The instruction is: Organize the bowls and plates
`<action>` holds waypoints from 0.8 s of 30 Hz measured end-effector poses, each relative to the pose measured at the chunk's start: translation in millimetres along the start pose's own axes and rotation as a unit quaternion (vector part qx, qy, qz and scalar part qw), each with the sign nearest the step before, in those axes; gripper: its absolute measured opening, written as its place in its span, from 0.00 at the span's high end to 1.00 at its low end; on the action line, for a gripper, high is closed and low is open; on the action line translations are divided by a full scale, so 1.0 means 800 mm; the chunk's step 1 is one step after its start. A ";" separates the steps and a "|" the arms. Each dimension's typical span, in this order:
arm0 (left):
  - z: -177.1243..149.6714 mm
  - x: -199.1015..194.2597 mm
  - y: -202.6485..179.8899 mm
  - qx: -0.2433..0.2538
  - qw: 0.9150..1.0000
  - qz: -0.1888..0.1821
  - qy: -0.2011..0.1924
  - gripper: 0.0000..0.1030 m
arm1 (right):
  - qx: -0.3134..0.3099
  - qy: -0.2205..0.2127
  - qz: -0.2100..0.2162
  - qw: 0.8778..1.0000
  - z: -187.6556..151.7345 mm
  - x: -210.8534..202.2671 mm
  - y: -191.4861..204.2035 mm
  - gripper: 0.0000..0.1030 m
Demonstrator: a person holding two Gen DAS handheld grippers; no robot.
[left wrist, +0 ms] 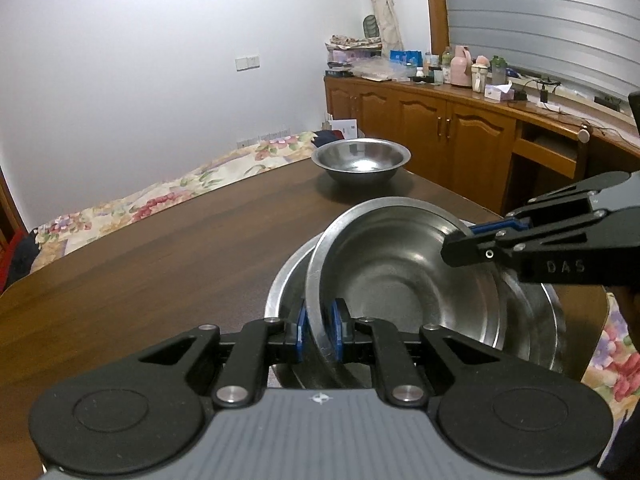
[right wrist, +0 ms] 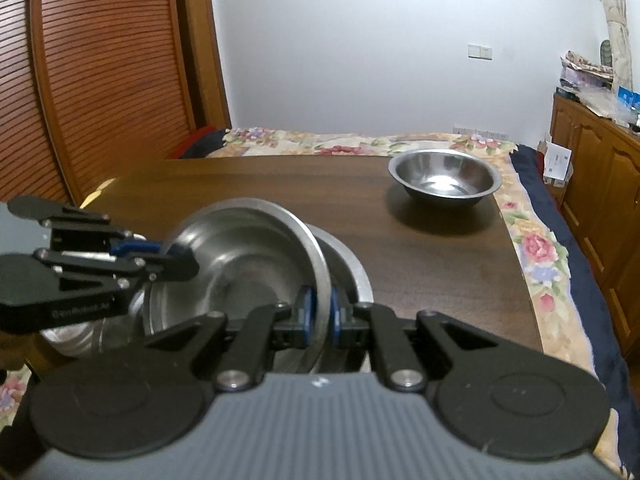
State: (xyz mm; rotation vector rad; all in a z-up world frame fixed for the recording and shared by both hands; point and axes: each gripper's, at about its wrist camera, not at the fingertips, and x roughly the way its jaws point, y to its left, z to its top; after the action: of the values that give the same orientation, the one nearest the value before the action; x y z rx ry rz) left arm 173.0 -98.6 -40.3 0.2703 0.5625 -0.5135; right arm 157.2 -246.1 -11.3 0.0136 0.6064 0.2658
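— Gripping the same steel bowl from both sides, see? The left tool has its blue pads clamped on the near rim, and the right tool is pinched tight on the opposite rim.

— Why two tools for one bowl?

— My guess is control. It hangs tilted over a second bowl that sits on the tabletop, its low edge inside that one though I can't tell whether they touch. With a hold on each side they can level it and let it nest rather than clatter.

— So it isn't seated yet?

— Not yet; one edge rides well above the lower rim. The thin lip is all each tool has, so a slip looks possible if they twist against each other.

— And the one further back?

— A third bowl, upright and alone near the far edge of the tabletop, well apart from the pair. I'd say it is still to be stacked. Beyond it, the flowered bedspread and the wooden cabinets play no part.
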 end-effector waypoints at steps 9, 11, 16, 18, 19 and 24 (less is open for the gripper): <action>-0.007 0.006 -0.001 -0.006 1.000 0.009 -0.012 0.85 | -0.013 -0.023 -0.010 1.000 -0.009 -0.001 0.012 0.88; -0.008 0.006 -0.002 -0.010 1.000 0.009 -0.013 0.85 | -0.017 -0.025 -0.012 0.999 -0.009 0.000 0.013 0.87; -0.010 0.006 -0.003 -0.020 1.000 0.009 -0.018 0.85 | -0.017 -0.037 -0.018 0.999 -0.013 -0.002 0.013 0.87; -0.012 0.005 -0.002 -0.022 1.000 0.010 -0.018 0.85 | -0.018 -0.040 -0.021 0.999 -0.012 0.000 0.015 0.87; -0.011 0.005 -0.001 -0.025 1.000 0.008 -0.018 0.85 | -0.018 -0.041 -0.021 0.999 -0.012 0.000 0.015 0.86; -0.011 0.002 0.009 -0.042 0.999 0.000 -0.017 0.85 | -0.013 -0.042 -0.018 0.999 -0.014 -0.002 0.013 0.86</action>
State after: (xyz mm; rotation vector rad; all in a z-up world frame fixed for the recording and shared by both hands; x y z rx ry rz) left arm 173.8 -90.0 -47.5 0.1808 0.5494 -0.4922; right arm 147.1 -236.9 -18.7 -0.0111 0.5186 0.2376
